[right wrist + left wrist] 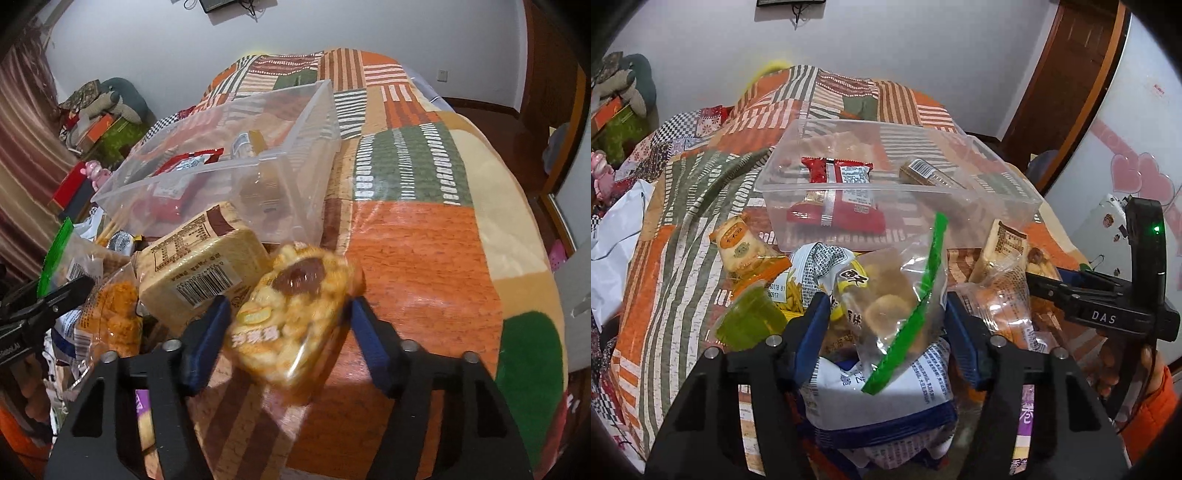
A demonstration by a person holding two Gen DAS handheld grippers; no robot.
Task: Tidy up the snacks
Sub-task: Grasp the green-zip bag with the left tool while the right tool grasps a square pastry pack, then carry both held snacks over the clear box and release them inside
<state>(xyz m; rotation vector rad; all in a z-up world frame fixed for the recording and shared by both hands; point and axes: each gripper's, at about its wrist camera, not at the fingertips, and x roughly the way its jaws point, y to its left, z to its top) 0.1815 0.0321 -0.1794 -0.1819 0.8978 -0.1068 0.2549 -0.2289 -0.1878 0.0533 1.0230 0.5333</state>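
clear plastic bin point(960, 192) sits on the bed, just beyond the snack pile. right fingers point(288, 328) clamp an orange puffed-snack pack point(295, 306); left fingers point(882, 325) pinch a green-sealed zip bag point(897, 299). best to lift each clear of the rim, then lower flat beside the red packet point(836, 171).

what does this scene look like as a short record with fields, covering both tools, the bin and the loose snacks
left tool: shut on clear zip bag with green seal strip
right tool: shut on clear-wrapped puffed snack pack with red centre
clear plastic bin: holds red snack packets and a barcoded bar
surface: orange and green patchwork blanket
loose: green jelly cup, beige biscuit pack
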